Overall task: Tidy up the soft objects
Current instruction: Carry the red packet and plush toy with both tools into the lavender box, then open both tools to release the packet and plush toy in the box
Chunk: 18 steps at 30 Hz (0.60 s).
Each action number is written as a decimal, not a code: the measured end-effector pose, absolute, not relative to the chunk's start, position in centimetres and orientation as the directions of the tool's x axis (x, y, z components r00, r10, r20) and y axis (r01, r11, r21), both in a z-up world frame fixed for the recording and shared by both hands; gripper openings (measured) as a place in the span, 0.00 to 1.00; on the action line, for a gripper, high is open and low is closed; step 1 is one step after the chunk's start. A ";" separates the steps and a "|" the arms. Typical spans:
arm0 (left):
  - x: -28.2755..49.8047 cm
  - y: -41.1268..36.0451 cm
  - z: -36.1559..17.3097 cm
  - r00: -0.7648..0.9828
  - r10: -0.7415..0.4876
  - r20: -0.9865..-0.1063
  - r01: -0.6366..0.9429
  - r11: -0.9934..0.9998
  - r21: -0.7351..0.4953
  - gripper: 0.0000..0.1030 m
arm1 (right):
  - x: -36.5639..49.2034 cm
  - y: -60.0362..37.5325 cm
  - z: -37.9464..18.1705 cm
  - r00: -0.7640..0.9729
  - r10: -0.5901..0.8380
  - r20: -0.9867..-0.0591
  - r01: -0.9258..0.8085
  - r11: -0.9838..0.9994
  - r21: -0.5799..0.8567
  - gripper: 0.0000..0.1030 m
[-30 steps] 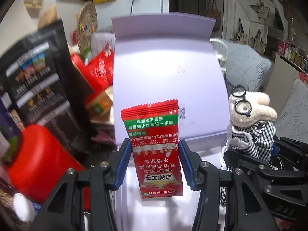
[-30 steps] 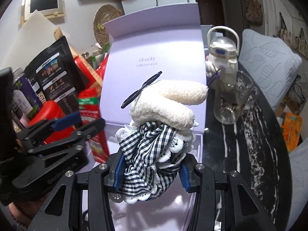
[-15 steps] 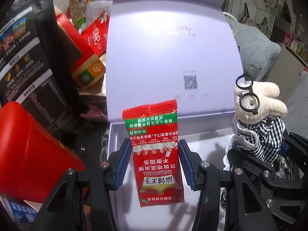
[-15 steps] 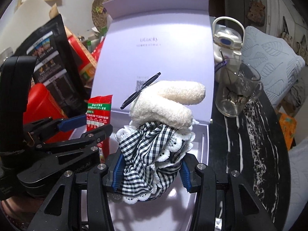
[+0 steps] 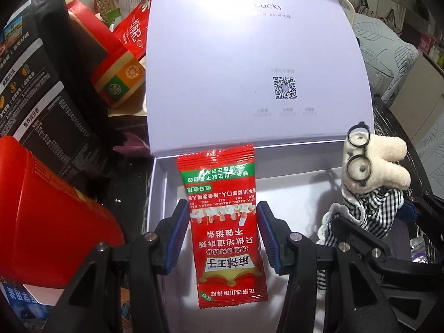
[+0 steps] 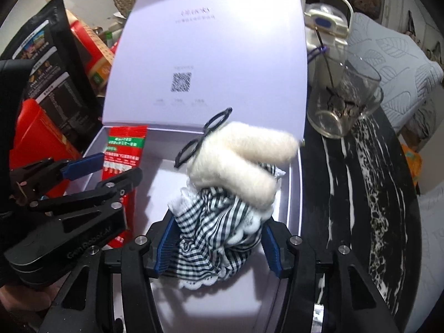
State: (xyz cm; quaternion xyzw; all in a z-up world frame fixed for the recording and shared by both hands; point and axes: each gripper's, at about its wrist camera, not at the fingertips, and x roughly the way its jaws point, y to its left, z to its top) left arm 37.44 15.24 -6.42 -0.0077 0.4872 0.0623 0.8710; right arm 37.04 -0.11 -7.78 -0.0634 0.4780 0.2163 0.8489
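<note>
While left fingers (image 5: 222, 233) pinch a glossy packet (image 5: 226, 222), right fingers (image 6: 219, 242), just widening, loosely flank a fuzzy doll (image 6: 233, 177).

the plush toy (image 6: 238, 161) is motion-blurred, and the open lid's (image 5: 249, 55) top is cut off.

The bench (image 6: 360, 166) has a black top with white marble veins. On it stands an open lilac box (image 5: 158, 194), its lid (image 5: 249, 55) raised upright at the far side. Just right of the box stands a clear glass mug (image 6: 344, 102), and behind the mug a white kettle (image 6: 327, 27). Left of the box stand a red container (image 5: 41, 208), a black pouch (image 5: 41, 97) and a red carton (image 5: 111, 69), close together.
</note>
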 end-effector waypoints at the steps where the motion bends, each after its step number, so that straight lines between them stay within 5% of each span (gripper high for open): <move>1: 37.5 15.2 -6.4 0.515 0.103 -0.851 -0.119 0.992 0.048 0.48 | 37.1 -0.2 -7.7 0.449 0.304 -0.840 -0.425 0.900 0.098 0.55; 10: 37.3 15.8 -5.3 0.511 0.112 -0.853 -0.145 0.988 0.042 0.50 | 36.8 -0.7 -6.4 0.483 0.296 -0.824 -0.415 0.906 0.083 0.73; 18: 35.4 14.8 -2.2 0.596 0.127 -0.793 -0.136 0.989 0.057 0.50 | 35.2 -1.9 -3.5 0.544 0.322 -0.775 -0.420 0.904 0.081 0.74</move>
